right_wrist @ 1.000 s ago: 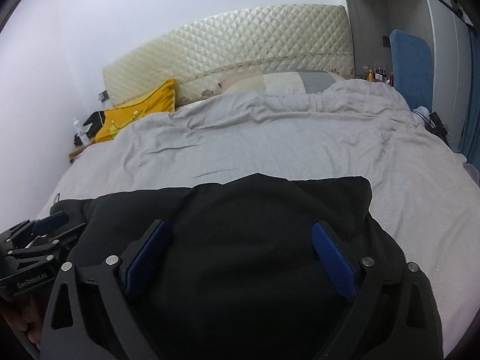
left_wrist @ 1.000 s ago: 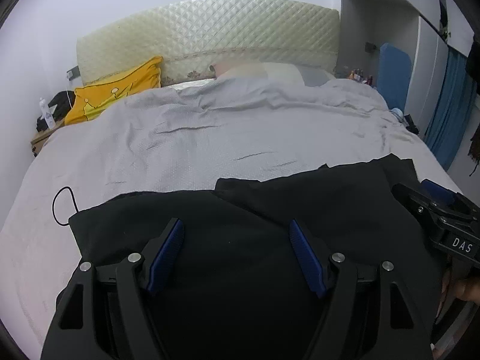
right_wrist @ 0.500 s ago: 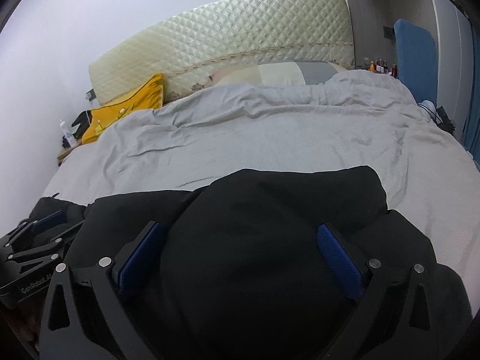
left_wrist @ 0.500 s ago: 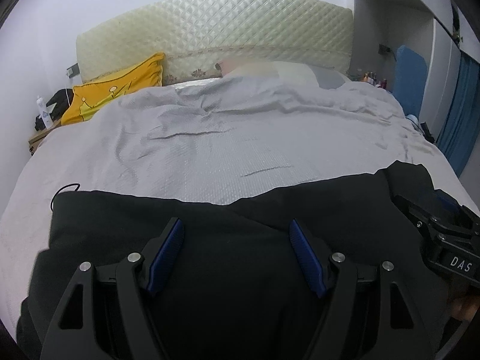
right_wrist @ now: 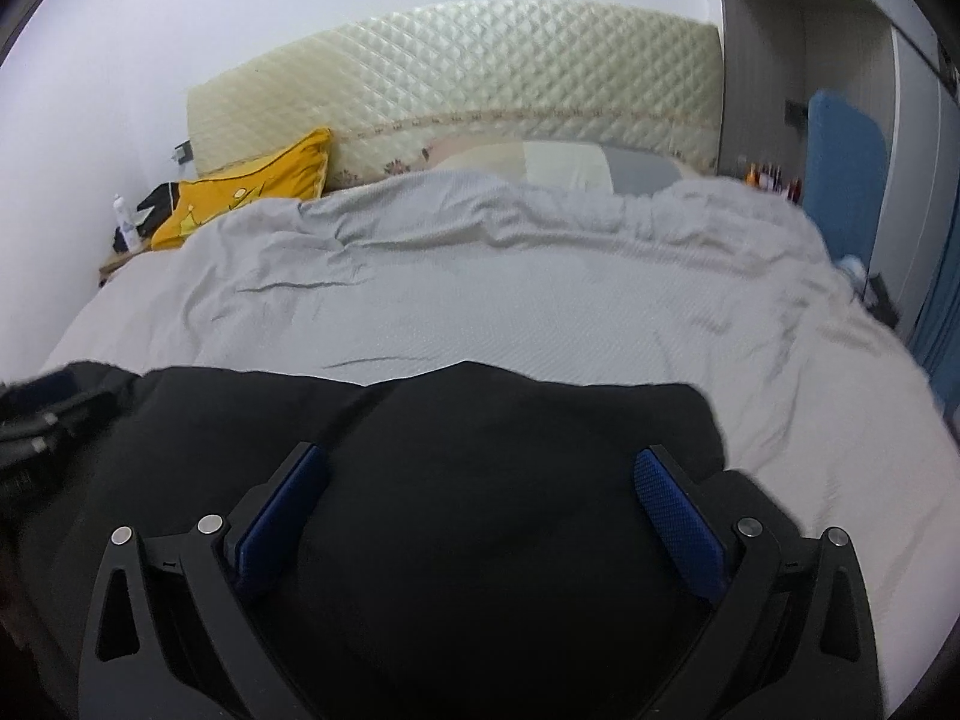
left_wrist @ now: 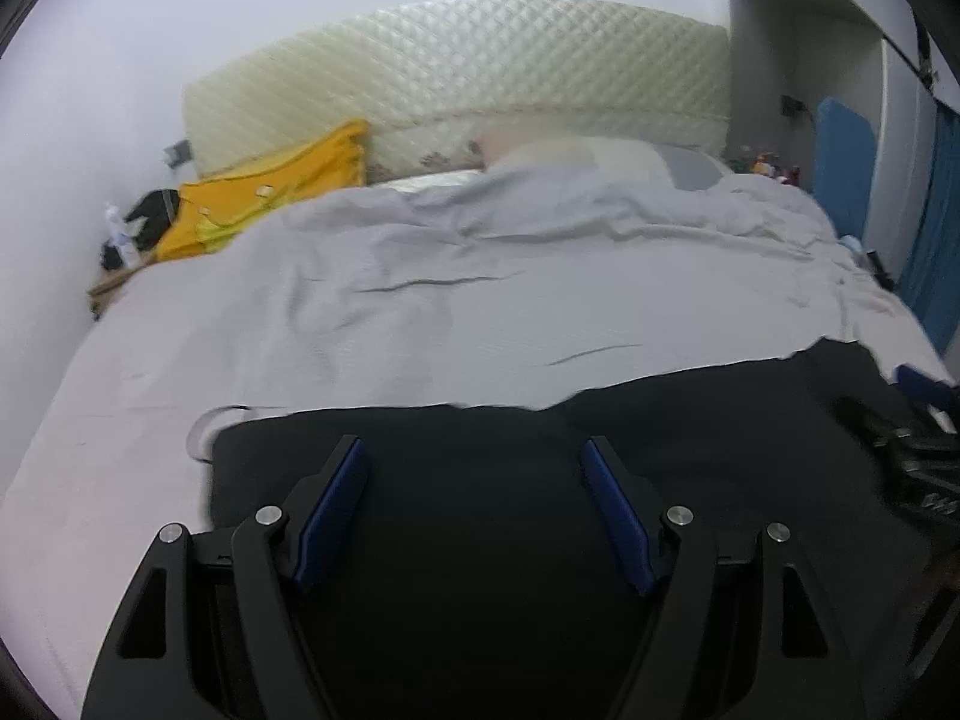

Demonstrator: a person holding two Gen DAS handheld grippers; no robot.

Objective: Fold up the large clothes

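Note:
A large black garment (left_wrist: pixel 690 438) lies spread on the near part of the grey bed; it also shows in the right wrist view (right_wrist: pixel 510 420). My left gripper (left_wrist: pixel 474 462) is open, its blue pads wide apart just above the cloth near the garment's left part. My right gripper (right_wrist: pixel 480 474) is open over a raised fold at the garment's right part. Each gripper appears at the edge of the other's view: the right one (left_wrist: pixel 912 450) and the left one (right_wrist: pixel 36 426). Neither grips cloth visibly.
The grey bedspread (left_wrist: pixel 480 300) stretches to a quilted cream headboard (left_wrist: pixel 456 66). A yellow pillow (left_wrist: pixel 264 198) lies at the back left by a bedside table with a bottle (right_wrist: pixel 124 222). A blue board (right_wrist: pixel 843 168) and wardrobe stand on the right.
The left-wrist view has shifted and is blurred; the garment's left edge now sits nearer the middle of that view, and the bed shows left of it. The right gripper rose slightly. Both stay open.

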